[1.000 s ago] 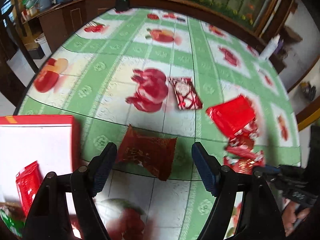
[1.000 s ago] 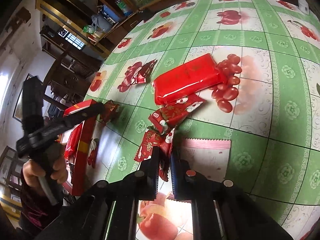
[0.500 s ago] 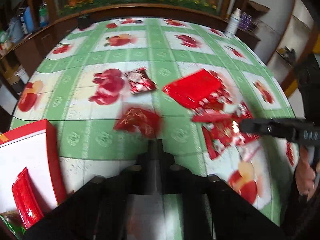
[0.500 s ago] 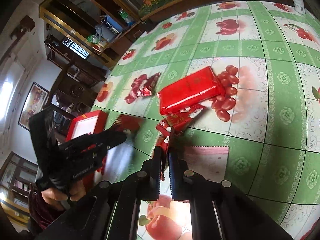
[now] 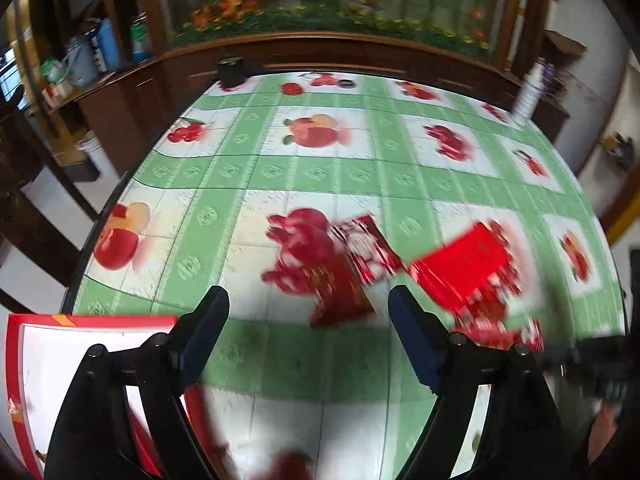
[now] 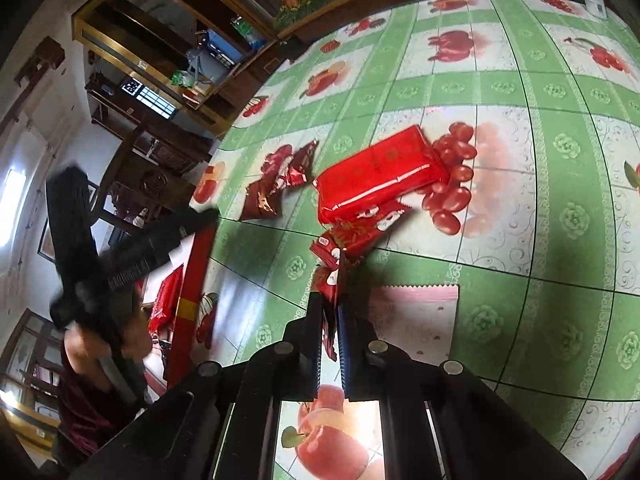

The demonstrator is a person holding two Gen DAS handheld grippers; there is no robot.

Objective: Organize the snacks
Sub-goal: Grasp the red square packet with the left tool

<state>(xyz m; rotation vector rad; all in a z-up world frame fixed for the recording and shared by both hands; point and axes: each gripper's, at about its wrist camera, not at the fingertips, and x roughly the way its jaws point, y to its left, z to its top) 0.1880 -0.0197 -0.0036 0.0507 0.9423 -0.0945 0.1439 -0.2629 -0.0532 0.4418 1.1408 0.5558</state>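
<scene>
The left claw [image 5: 308, 324] hangs above the worktop [image 5: 352, 176] with its jaws spread wide; they have just been opening, and nothing sits between them. Beyond its fingertips, a dark red snack packet [image 5: 340, 296] lies flat on the green-and-white fruit-patterned cloth, blurred in the left wrist view. Just behind that packet lies a red-and-white wrapper [image 5: 368, 248], and to the right of both a large bright red pack [image 5: 464, 268] rests on the cloth. At the lower left of that view stands an open red box [image 5: 92, 320] with a white inside; the left claw's near finger overlaps its corner.

The right claw [image 6: 330, 316] is clenched on a small red packet [image 6: 326, 284], which stands pinched on edge between the two narrow jaws. Just ahead of it more small red packets [image 6: 360, 232] lie in a loose heap, touching the front edge of the large bright red pack [image 6: 380, 172]. A pale pink wrapper with a zigzag edge [image 6: 412, 316] lies flat just right of the right claw. In the right wrist view the red box [image 6: 192, 280] shows at the left with a red packet inside it, and a person's hand [image 6: 116, 340] grips the left tool's handle.
</scene>
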